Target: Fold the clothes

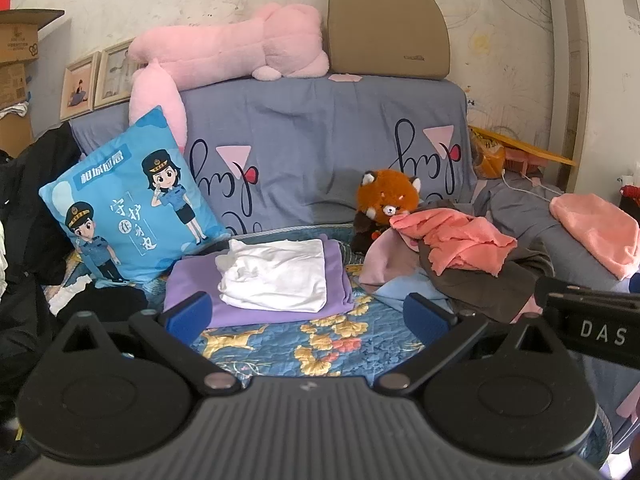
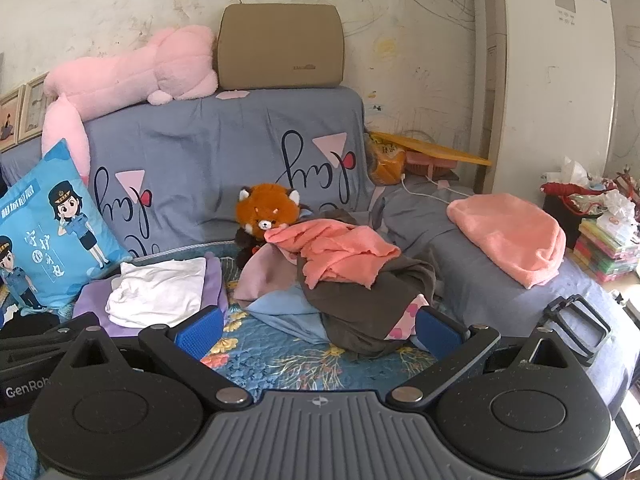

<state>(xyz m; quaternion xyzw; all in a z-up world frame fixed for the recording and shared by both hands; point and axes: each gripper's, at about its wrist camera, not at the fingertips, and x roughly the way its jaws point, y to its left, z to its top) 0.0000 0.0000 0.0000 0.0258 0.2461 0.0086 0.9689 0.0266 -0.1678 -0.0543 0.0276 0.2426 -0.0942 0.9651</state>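
**Both grippers poised over the sofa seat before the next garment is taken**

Left wrist view. The left gripper [image 1: 308, 314] hovers with jaws spread wide and nothing between them, above the floral seat cover [image 1: 320, 344]. Ahead lies the stack [image 1: 272, 280], a white piece folded on a purple one, beside the blue cushion [image 1: 128, 204]. To the right sits the unfolded pile [image 1: 464, 264], an orange cloth on top of brown and pale blue ones. Probable step: pick the top piece. Best taken by a free hem, lifted clear so lower layers do not drag. The bare cover between stack and pile is the only flat room for spreading.

Right wrist view. The right gripper [image 2: 318, 330] is likewise wide open and empty, just before the pile [image 2: 352, 280]. The plush fox [image 2: 268, 208] touches the pile's rear; a pull toward the viewer avoids it. The sofa arm carries a folded orange towel [image 2: 512, 236]; a black frame [image 2: 576, 324] lies near the right finger.
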